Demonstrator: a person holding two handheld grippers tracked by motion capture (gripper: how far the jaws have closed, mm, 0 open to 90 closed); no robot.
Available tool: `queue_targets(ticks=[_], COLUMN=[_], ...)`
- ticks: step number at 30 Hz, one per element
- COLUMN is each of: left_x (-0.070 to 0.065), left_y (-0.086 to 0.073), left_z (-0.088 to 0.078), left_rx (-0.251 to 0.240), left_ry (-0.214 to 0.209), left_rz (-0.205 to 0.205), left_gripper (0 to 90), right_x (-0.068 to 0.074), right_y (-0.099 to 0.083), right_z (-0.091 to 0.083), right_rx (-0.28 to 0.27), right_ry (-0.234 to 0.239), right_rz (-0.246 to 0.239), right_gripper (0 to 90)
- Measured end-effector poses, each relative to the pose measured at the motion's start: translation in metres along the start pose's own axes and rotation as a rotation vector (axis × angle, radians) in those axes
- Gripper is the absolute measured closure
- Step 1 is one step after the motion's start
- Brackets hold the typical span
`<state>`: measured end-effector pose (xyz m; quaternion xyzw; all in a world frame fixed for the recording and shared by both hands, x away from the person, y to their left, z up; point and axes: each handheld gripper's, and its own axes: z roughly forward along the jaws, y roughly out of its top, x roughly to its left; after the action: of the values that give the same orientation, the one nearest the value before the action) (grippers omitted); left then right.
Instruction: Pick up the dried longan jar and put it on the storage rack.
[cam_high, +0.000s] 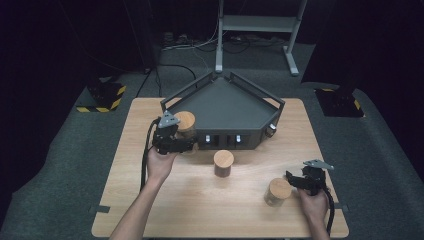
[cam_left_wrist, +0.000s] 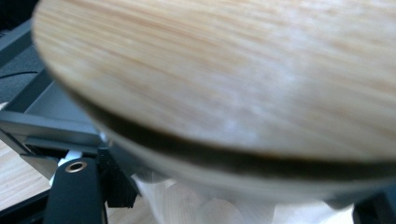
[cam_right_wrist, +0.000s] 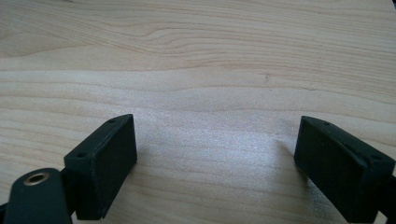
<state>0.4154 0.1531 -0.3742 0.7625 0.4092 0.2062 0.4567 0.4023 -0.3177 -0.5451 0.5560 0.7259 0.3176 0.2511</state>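
The jar with a wooden lid (cam_high: 185, 123) is clamped in the jaws of the left gripper (cam_high: 176, 140), held above the counter (cam_high: 210, 205) at the front left corner of the dark grey tray (cam_high: 225, 102); in the left gripper view its lid (cam_left_wrist: 224, 70) looms close and blurred. 2 more lidded jars stand on the counter, one (cam_high: 223, 163) just before the tray's front wall, the other (cam_high: 278, 192) just beside the right gripper (cam_high: 295, 181). That gripper's jaws are spread apart over bare wood (cam_right_wrist: 196, 70), gripping nothing.
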Motion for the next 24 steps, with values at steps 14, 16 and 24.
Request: queue_targets(ticks=[14, 16, 24], left_x=[0.012, 0.014, 0.017], left_y=[0.019, 0.021, 0.036], left_z=[0.014, 0.015, 0.025], left_rx=[-0.001, -0.006, 0.010], left_ry=[0.001, -0.002, 0.039], left_rz=[-0.053, -0.064, -0.041], left_gripper=[26.5, 26.5, 26.5], right_x=[0.000, 0.000, 0.000], right_y=[0.000, 0.000, 0.000], right_z=[0.000, 0.000, 0.000], right_rx=[0.000, 0.000, 0.000], right_ry=[0.000, 0.000, 0.000], right_rz=[0.000, 0.000, 0.000], right_gripper=[12.9, 12.9, 12.9])
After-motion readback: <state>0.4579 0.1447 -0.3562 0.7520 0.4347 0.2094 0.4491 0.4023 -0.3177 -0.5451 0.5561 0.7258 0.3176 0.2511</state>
